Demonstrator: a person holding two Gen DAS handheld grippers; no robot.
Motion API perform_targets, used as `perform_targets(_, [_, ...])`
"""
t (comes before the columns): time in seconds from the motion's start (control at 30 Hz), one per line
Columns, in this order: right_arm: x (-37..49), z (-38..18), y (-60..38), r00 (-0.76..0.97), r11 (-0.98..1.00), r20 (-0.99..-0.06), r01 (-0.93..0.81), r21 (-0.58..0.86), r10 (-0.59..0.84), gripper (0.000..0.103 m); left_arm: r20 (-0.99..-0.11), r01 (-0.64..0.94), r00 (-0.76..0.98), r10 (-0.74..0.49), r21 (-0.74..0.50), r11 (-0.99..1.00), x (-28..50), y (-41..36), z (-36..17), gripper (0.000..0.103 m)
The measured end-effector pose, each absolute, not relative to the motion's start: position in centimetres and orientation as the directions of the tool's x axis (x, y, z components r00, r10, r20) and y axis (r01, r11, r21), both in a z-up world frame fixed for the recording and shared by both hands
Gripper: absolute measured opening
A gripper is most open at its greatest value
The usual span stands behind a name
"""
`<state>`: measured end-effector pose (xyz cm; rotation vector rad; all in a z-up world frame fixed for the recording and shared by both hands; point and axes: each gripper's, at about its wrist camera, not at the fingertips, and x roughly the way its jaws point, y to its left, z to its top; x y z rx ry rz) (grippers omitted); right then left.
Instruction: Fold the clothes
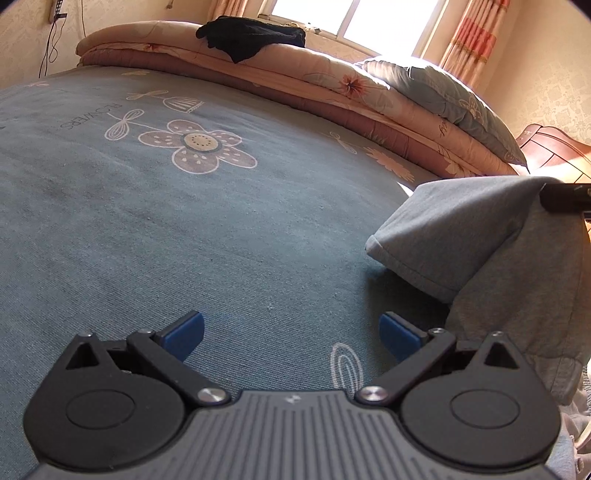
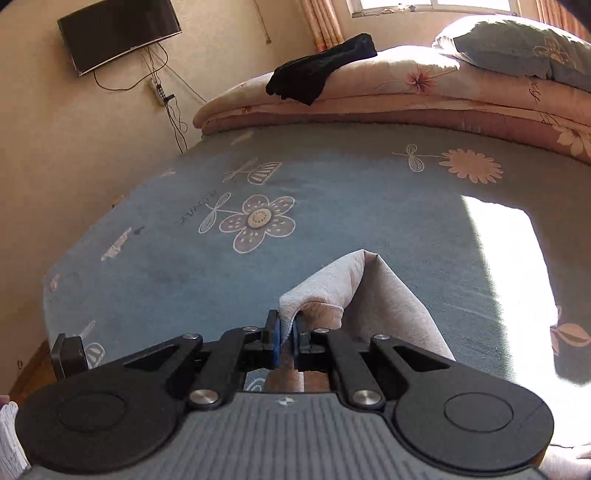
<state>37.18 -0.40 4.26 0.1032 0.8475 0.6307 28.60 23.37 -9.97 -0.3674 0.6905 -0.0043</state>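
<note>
A grey garment (image 1: 491,258) hangs in folds at the right of the left wrist view, lifted off the blue flowered bed sheet (image 1: 184,229). Its upper corner is pinched by the other gripper, whose dark tip shows at the right edge (image 1: 565,197). My left gripper (image 1: 291,334) stands open just above the sheet, left of the garment, with nothing between its blue pads. In the right wrist view my right gripper (image 2: 286,338) is shut on a bunched edge of the grey garment (image 2: 369,291), which drapes up and away to the right.
Folded pink floral quilts (image 1: 295,85) lie along the far side of the bed with a black garment (image 1: 251,37) on top and a pillow (image 1: 454,99) beside it. A wall television (image 2: 118,33) hangs with cables below it. A sunlit patch (image 2: 509,280) falls on the sheet.
</note>
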Motion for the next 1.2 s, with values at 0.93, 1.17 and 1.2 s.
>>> perform_targets(0.93, [29.3,-9.0,12.3,0.319,0.597,-0.944,-0.775,-0.208,0.085,0.051,-0.633,-0.211,0.773,-0.046,-0.324,0.922,28.3,25.4,-9.9,0.100])
perform_targets(1.17, [28.1,-8.5,12.0,0.415,0.530,-0.910,-0.776,-0.342,0.020,0.048,-0.630,-0.207,0.776,-0.046,-0.322,0.924,28.2,25.3,-9.8,0.100])
perform_targets(1.2, [27.7,-8.4,11.9,0.438,0.513,-0.899,-0.772,-0.375,0.002,0.048,-0.626,-0.206,0.778,-0.049,-0.328,0.922,28.1,25.4,-9.8,0.100])
